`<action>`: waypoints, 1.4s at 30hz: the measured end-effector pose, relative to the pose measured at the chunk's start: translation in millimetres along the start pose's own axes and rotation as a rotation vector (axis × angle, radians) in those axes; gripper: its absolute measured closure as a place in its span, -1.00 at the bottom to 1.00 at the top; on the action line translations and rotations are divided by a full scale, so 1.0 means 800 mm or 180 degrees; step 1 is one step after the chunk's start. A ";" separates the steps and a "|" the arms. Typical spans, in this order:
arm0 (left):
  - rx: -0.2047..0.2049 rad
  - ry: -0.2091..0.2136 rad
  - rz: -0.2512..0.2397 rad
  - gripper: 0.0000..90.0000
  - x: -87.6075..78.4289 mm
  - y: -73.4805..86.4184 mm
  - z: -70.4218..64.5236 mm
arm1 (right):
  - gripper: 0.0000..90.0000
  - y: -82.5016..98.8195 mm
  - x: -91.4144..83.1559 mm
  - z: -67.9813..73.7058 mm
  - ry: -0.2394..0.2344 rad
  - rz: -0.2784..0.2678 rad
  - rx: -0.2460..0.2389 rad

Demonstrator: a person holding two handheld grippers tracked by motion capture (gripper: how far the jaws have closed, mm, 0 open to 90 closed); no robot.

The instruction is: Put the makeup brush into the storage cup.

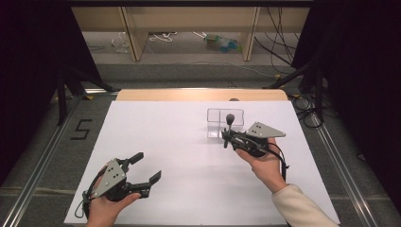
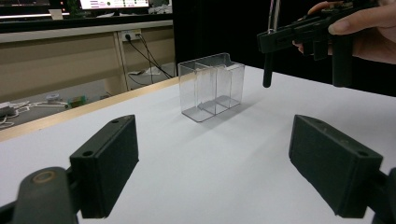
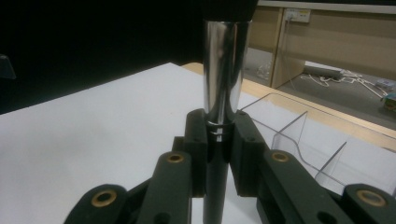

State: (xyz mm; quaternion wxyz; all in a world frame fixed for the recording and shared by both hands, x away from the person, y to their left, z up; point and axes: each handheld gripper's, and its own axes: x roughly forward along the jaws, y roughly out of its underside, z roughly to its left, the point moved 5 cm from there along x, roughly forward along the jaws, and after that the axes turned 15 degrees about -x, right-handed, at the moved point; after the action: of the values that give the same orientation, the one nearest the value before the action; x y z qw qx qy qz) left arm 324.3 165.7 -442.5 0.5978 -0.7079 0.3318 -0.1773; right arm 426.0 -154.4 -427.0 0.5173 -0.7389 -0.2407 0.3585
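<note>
A clear plastic organiser [image 1: 225, 124] with compartments stands on the white table right of centre, also seen in the left gripper view [image 2: 212, 86] and the right gripper view [image 3: 299, 140]. My right gripper [image 1: 226, 137] is shut on a slender tool with a chrome section [image 3: 224, 84] and a black handle [image 2: 267, 70]. It holds the tool upright, just in front of the organiser, and the tool's dark rounded top [image 1: 230, 117] overlaps the organiser's front wall. My left gripper [image 1: 146, 167] rests near the front left of the table, jaws wide apart [image 2: 215, 172] with nothing between them.
A white sheet [image 1: 165, 137] covers the table, with a wooden edge [image 1: 198, 94] at the far side. Beyond it are shelf legs and loose cables [image 1: 165, 37] on the floor. A dark stand [image 1: 61, 94] rises at the left, and metal rails run along both sides.
</note>
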 end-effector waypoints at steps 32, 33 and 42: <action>0.0000 -0.0001 -0.0005 -0.65 0.000 0.000 0.000 | 0.77 0.004 -0.006 -0.015 0.0079 0.0030 0.0035; 0.0003 0.0000 -0.0001 -0.65 0.000 0.000 0.000 | 0.77 0.003 -0.006 -0.015 0.0085 0.0028 0.0036; -0.0001 0.0002 0.0001 -0.65 0.000 0.000 0.000 | 0.77 0.003 -0.007 -0.020 0.0135 -0.0015 0.0040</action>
State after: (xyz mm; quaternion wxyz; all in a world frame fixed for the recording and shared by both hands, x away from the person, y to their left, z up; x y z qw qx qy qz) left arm 324.3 165.6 -442.5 0.5977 -0.7078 0.3321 -0.1774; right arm 434.8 -168.6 -424.6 0.5278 -0.7424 -0.2292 0.3431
